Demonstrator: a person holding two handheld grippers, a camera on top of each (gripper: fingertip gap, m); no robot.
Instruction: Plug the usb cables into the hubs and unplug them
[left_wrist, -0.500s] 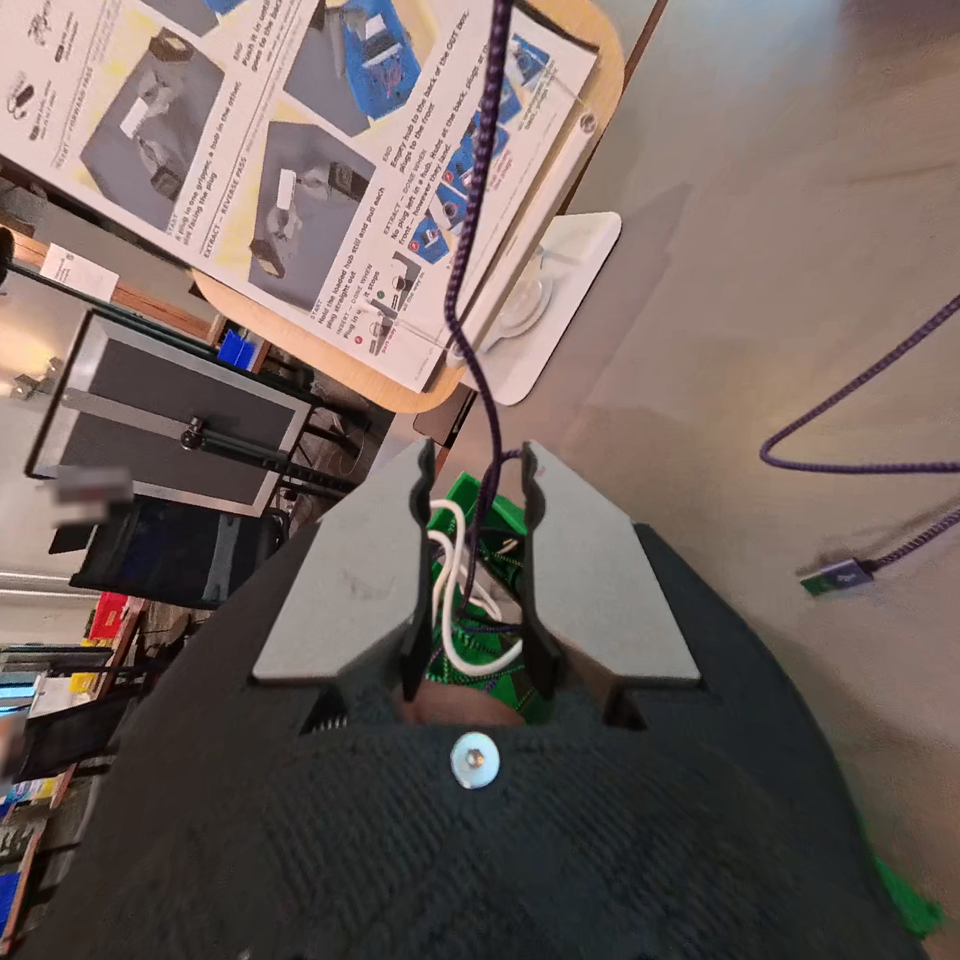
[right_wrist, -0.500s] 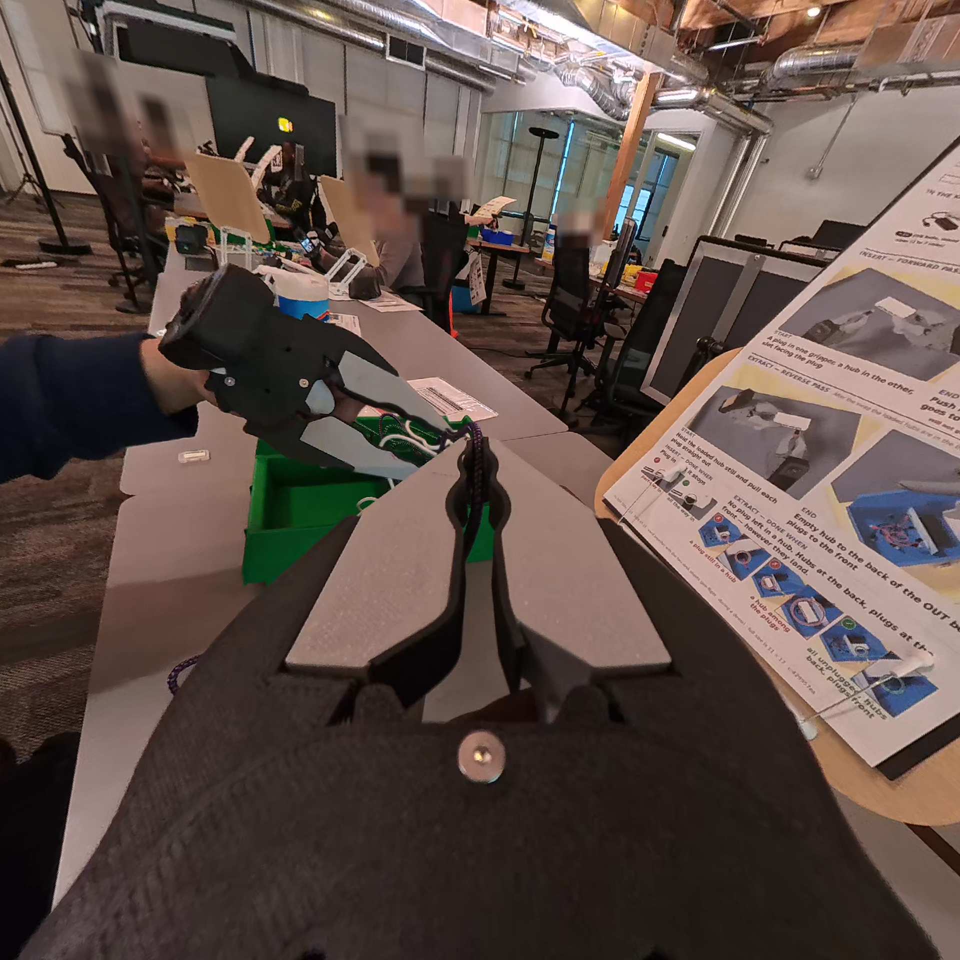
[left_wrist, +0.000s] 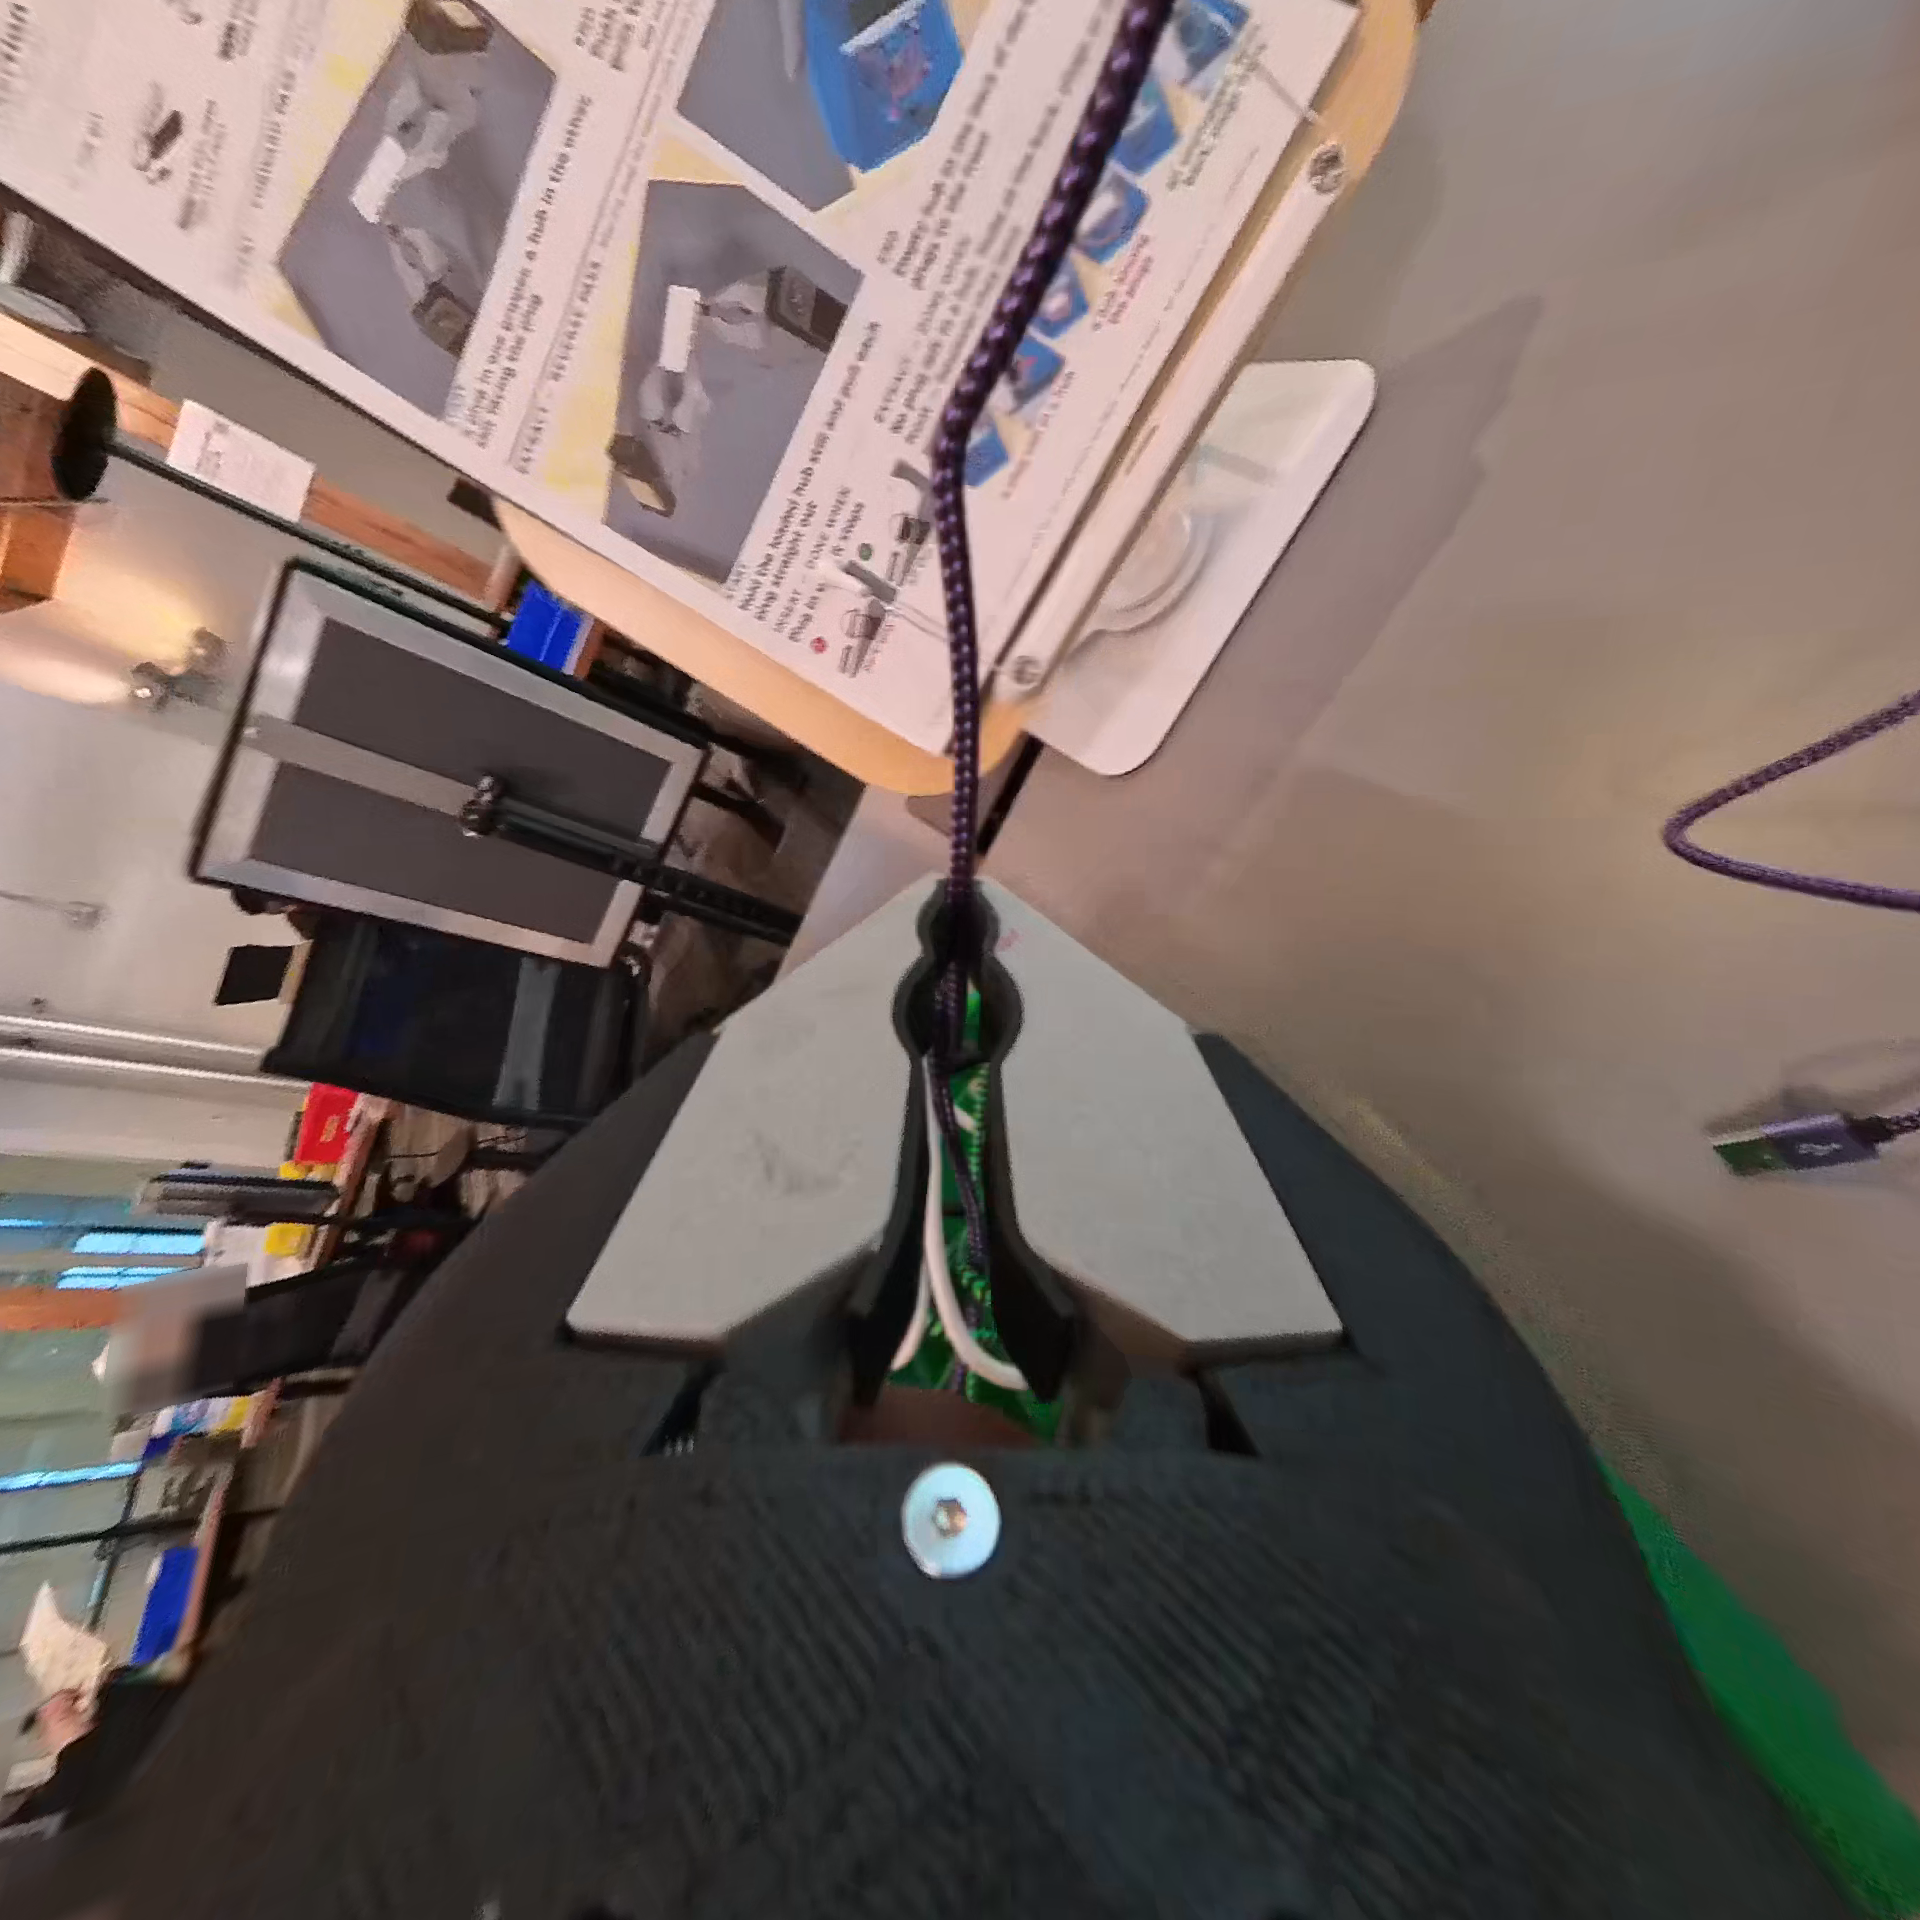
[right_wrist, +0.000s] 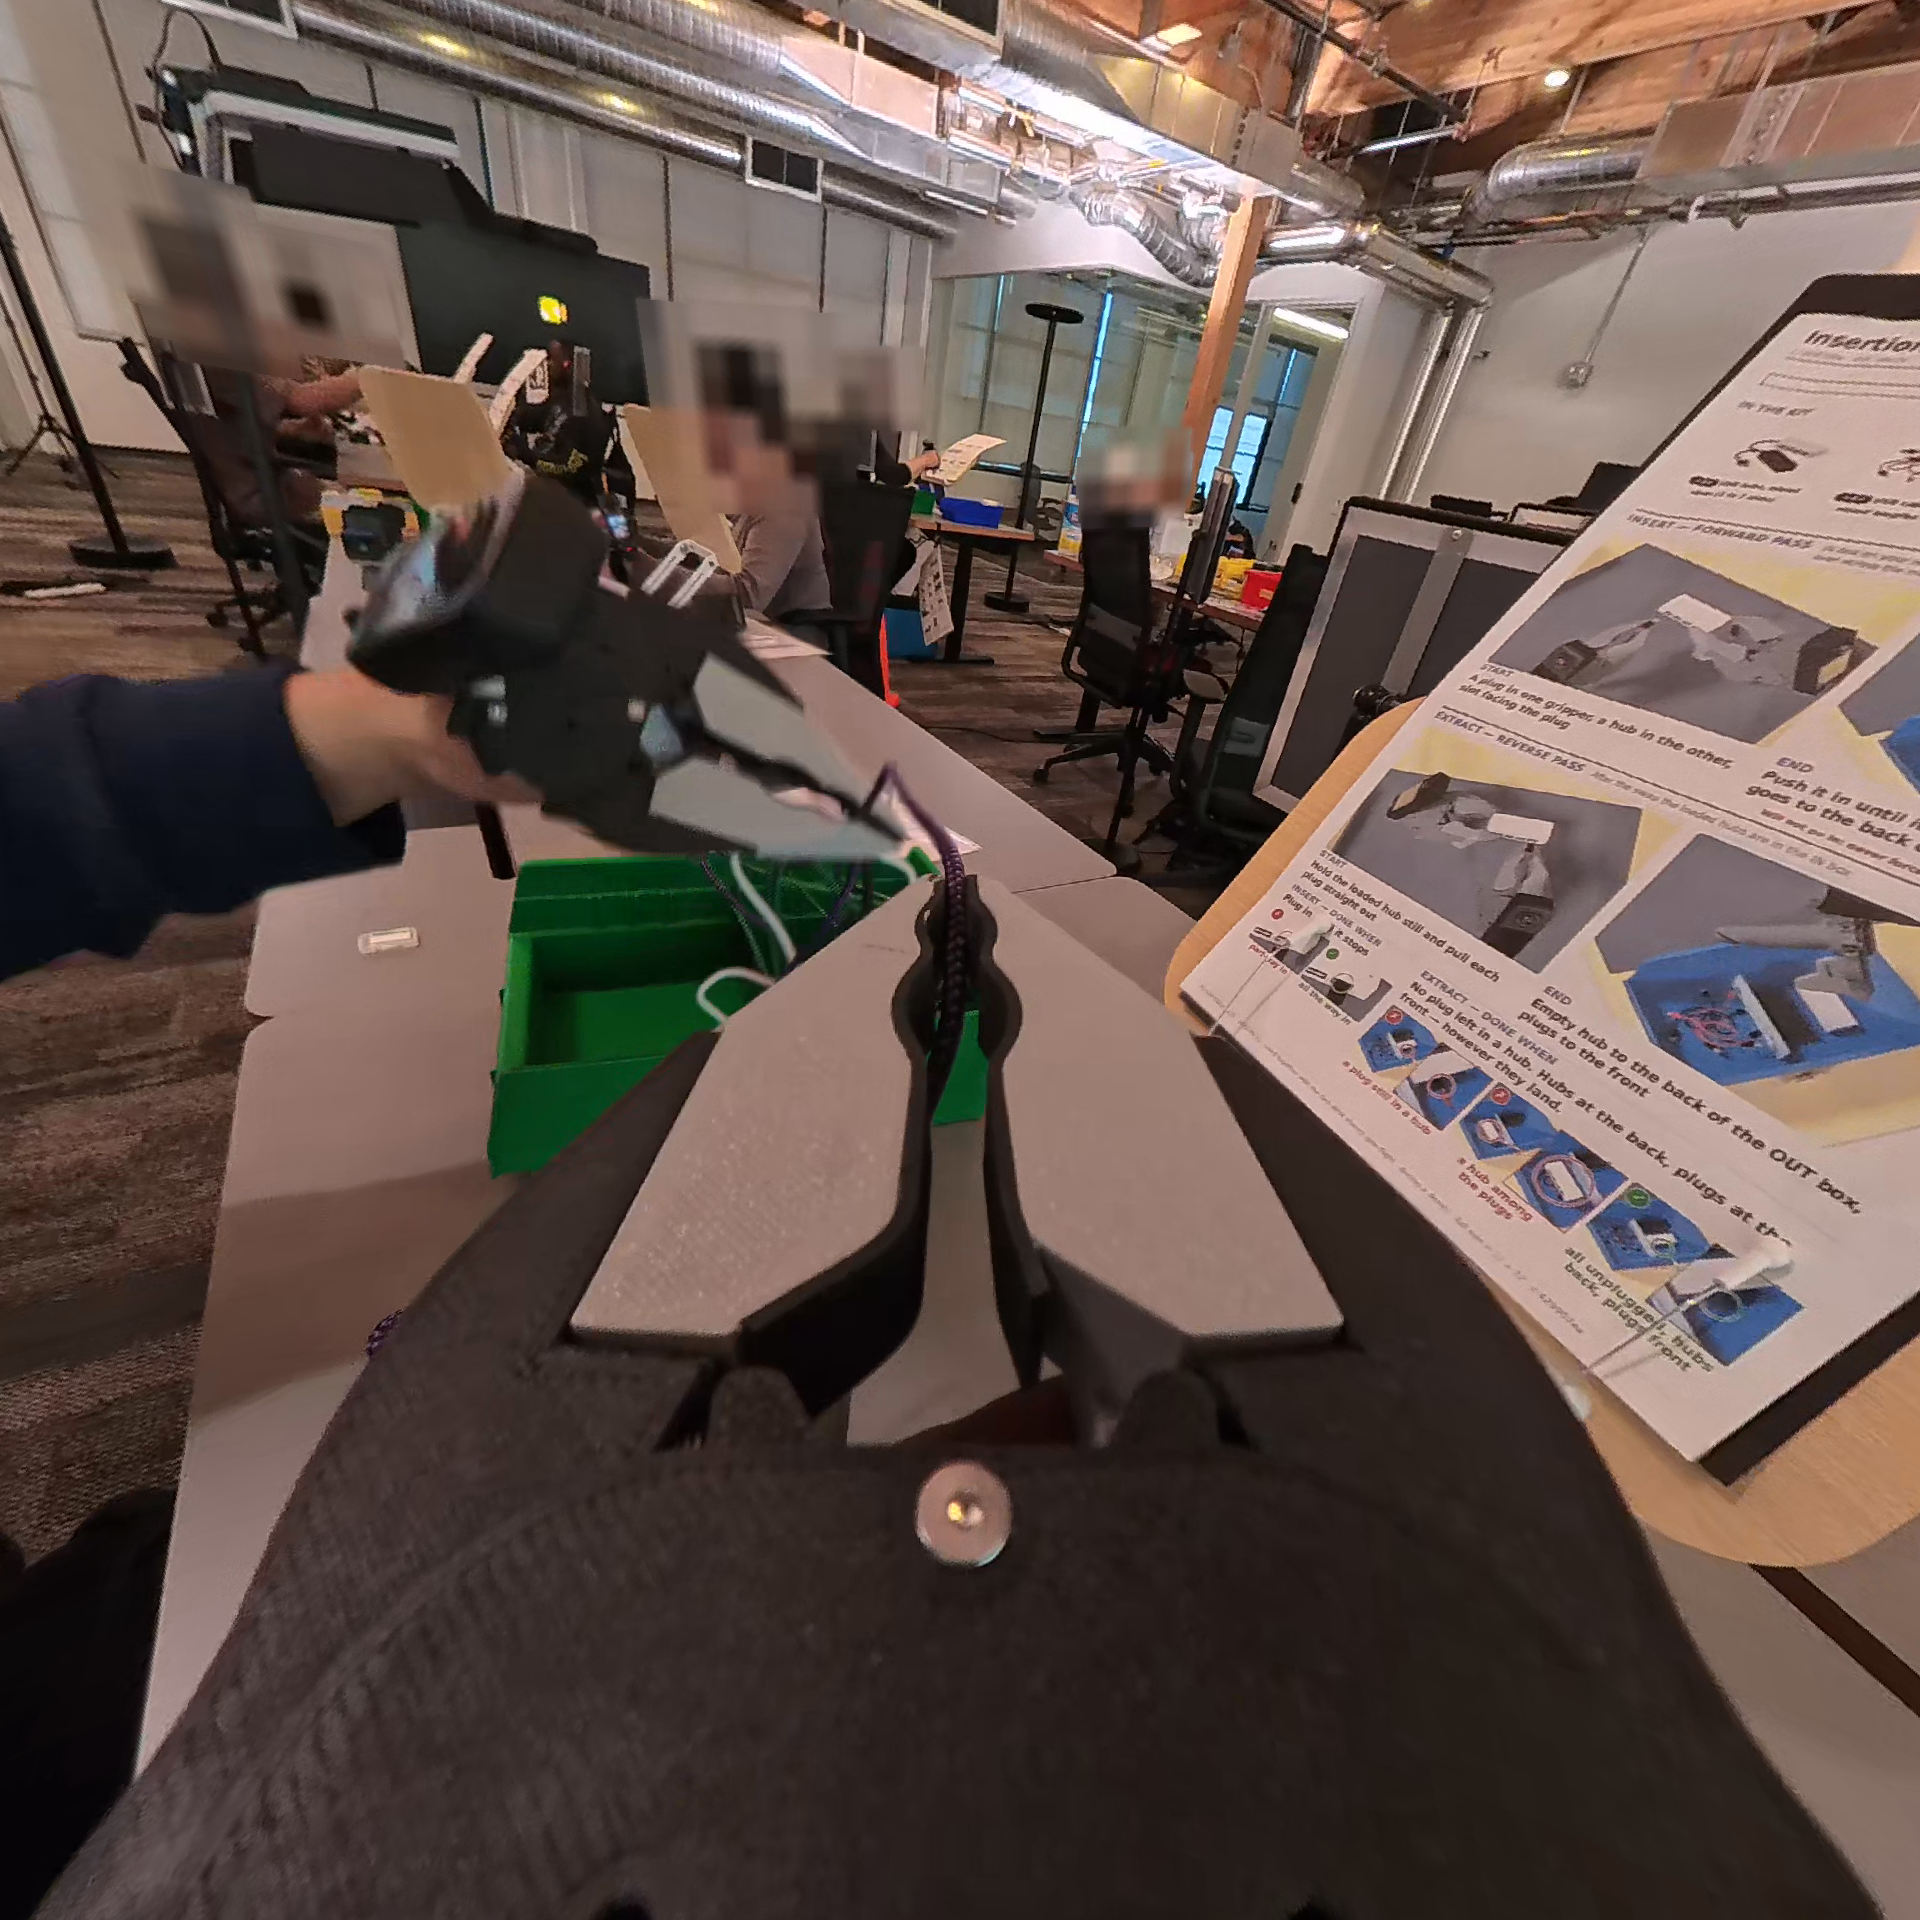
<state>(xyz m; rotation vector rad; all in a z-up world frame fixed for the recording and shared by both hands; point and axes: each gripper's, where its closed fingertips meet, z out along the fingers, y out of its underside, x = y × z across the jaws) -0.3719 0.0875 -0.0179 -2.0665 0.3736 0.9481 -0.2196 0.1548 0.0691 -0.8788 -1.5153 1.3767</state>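
Purple braided cable (left_wrist: 961, 582) pinched between both grippers, stretched taut across the gap above the green box (right_wrist: 613, 997). Left gripper (left_wrist: 958, 914) pressed together on the cable, white wires (left_wrist: 940, 1299) also caught behind its tips. Right gripper (right_wrist: 951, 914) likewise clamped on the same cable. Loose purple plug (left_wrist: 1813, 1148) left lying on the grey table (left_wrist: 1558, 520), well apart from the box. No hub visible anywhere. Instruction board (right_wrist: 1621, 935) propped just beside. Likely trouble: pulling further could snag the white wires, drag the tangle out of the box, or strain the braid.
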